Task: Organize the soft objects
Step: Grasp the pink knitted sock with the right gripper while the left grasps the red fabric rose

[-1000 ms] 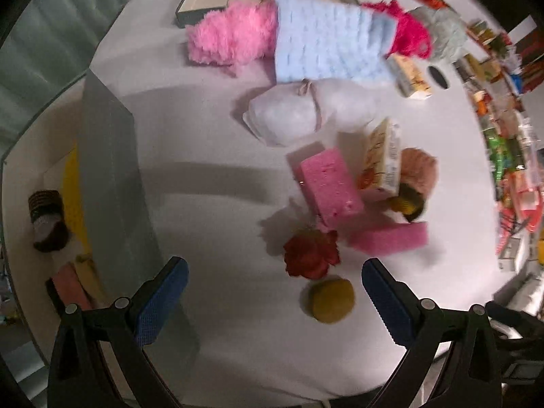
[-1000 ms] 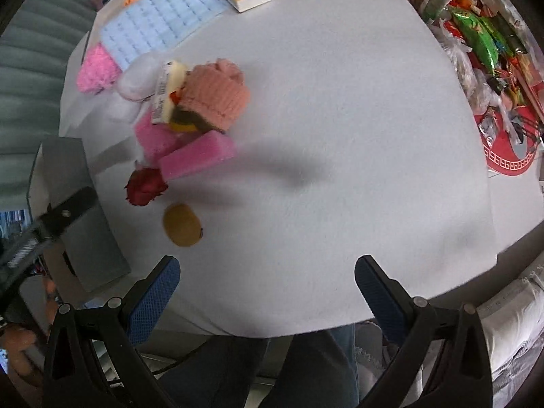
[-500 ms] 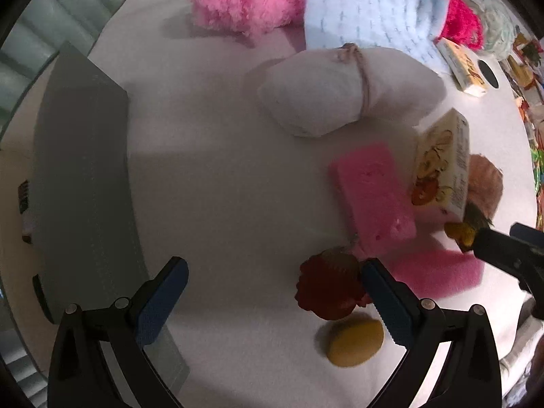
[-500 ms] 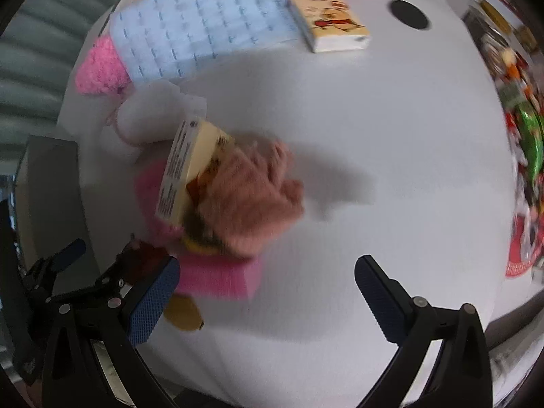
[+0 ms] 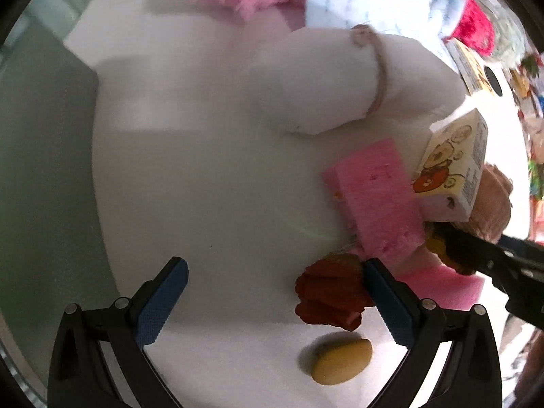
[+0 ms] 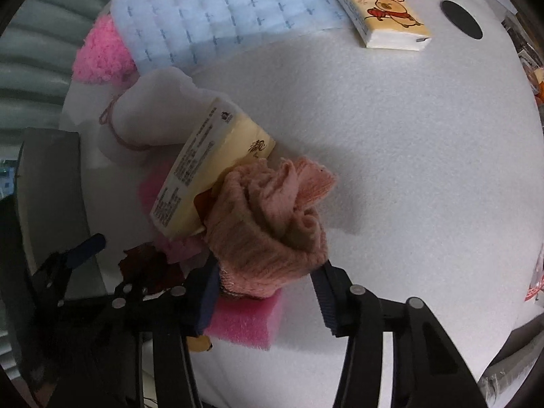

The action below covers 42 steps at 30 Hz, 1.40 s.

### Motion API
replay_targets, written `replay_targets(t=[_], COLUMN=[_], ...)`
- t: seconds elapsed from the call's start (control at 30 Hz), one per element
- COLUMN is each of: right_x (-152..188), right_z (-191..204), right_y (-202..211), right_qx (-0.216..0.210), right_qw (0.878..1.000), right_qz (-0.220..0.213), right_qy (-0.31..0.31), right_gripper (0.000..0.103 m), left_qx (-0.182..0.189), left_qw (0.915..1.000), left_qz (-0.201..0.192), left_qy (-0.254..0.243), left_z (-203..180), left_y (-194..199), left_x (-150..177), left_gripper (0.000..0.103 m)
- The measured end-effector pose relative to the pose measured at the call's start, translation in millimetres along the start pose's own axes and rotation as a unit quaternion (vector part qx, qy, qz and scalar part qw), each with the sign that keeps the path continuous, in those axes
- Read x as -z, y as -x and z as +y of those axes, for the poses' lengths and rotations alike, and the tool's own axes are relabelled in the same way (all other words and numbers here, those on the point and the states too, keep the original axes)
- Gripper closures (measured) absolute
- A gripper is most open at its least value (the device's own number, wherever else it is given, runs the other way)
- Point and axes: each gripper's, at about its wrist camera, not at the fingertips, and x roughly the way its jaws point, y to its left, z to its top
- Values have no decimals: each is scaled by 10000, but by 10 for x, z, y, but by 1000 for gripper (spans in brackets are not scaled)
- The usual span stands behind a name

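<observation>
The right gripper (image 6: pixel 265 292), jaws just closing, is pinching the peach knit bundle (image 6: pixel 272 231) at lower centre; the left gripper (image 5: pixel 272 299) is hanging wide open, empty, the red plush (image 5: pixel 328 292) touching its right jaw.

tissue pack (image 6: pixel 207 166) on sponge (image 5: pixel 377 200), knit cloth (image 6: pixel 272 234) beside it

Your left wrist camera looks straight down along its fingers, close over the white table (image 5: pixel 210 176), with the dark red plush (image 5: pixel 328 297) against its right finger and the yellow ball (image 5: pixel 341 360) nearer the lens. Your right wrist camera also faces down, closer still, the peach knitted cloth (image 6: pixel 272 234) filling the space between its fingers. Both views share the tissue pack (image 5: pixel 452 176) (image 6: pixel 207 170), the pink sponges (image 5: pixel 377 200) (image 6: pixel 244 319) and the tied white bundle (image 5: pixel 340 81) (image 6: pixel 153 112).
</observation>
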Motion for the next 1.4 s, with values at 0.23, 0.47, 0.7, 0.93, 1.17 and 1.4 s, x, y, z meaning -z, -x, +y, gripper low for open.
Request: replay_targets(t=[0.23, 0.47, 0.7, 0.93, 1.17, 1.4], right_x=[138, 217, 463, 706, 893, 1054], right_z=[-130, -206, -206, -259, -276, -377], right_y=[175, 496, 729, 841, 834, 813], right_qx=[-133, -149, -144, -155, -166, -88], right_qw=[9993, 9988, 9978, 9967, 9954, 9937], right_qz=[-95, -327, -507, -508, -474, -405], right_qy=[-340, -326, -396, -616, -819, -1039], right_gripper=[50, 50, 50, 50, 50, 50], left_qx=[285, 480, 823, 905, 547, 434], left_qw=[9986, 9950, 9928, 9898, 9950, 9963], left_qz=[85, -87, -256, -458, -419, 11], left_qy=[-438, -872, -836, -1000, -730, -741], left_z=[-110, -266, -84, -116, -71, -112], left_y=[110, 337, 606, 753, 473, 83], left_x=[116, 221, 81, 67, -75, -109], left_gripper=[34, 64, 64, 63, 25, 51])
